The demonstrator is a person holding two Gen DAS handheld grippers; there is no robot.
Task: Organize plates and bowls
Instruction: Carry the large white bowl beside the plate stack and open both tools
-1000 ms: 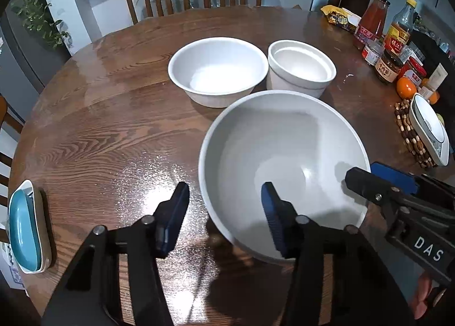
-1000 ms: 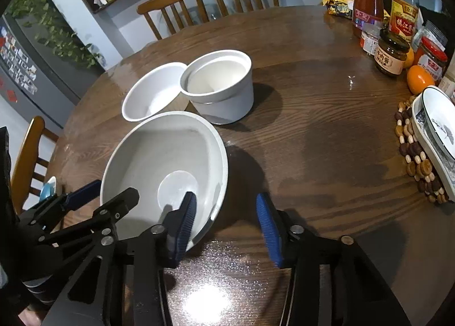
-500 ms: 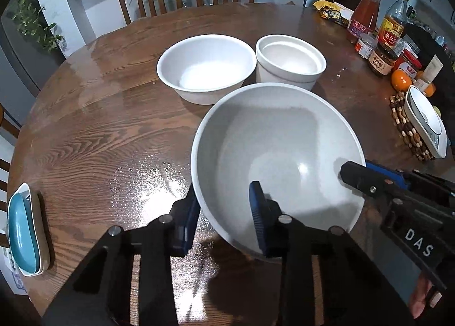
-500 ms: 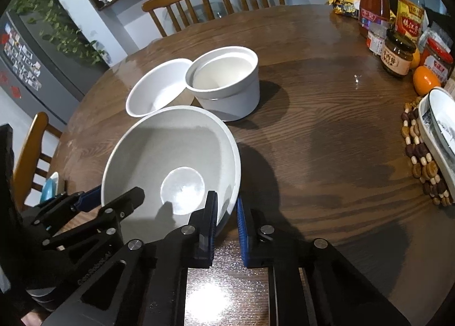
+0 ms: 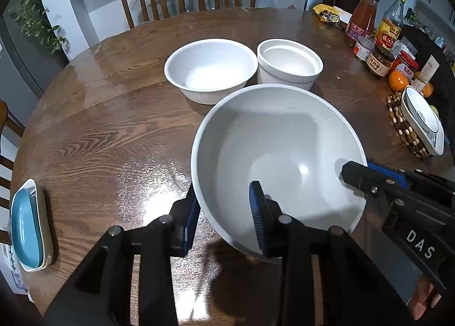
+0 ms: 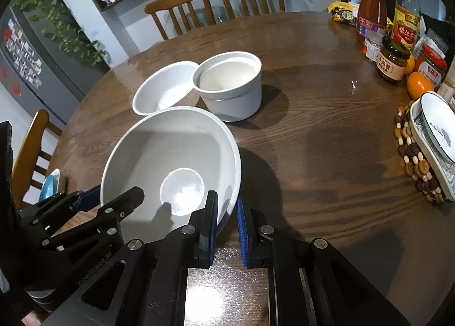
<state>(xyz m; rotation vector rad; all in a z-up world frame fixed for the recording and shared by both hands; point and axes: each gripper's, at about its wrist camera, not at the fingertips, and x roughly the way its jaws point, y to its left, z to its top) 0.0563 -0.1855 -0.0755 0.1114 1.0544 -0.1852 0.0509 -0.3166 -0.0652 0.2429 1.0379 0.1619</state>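
We hold the large bowl (image 5: pixel 280 155), tilted at the near tabletop (image 5: pixel 99 132), both claws clamped on its rim: left claw (image 5: pixel 224 220), right claw (image 6: pixel 227 223). Next: lift evenly for stacking.

Overhead light is glaring off the glossy table (image 5: pixel 93 138) near both cameras; bowls are casting soft shadows, and fisheye edges are bending and darkening.

Black hand-held gripper (image 5: pixel 224 212), blue pads, silver screws.
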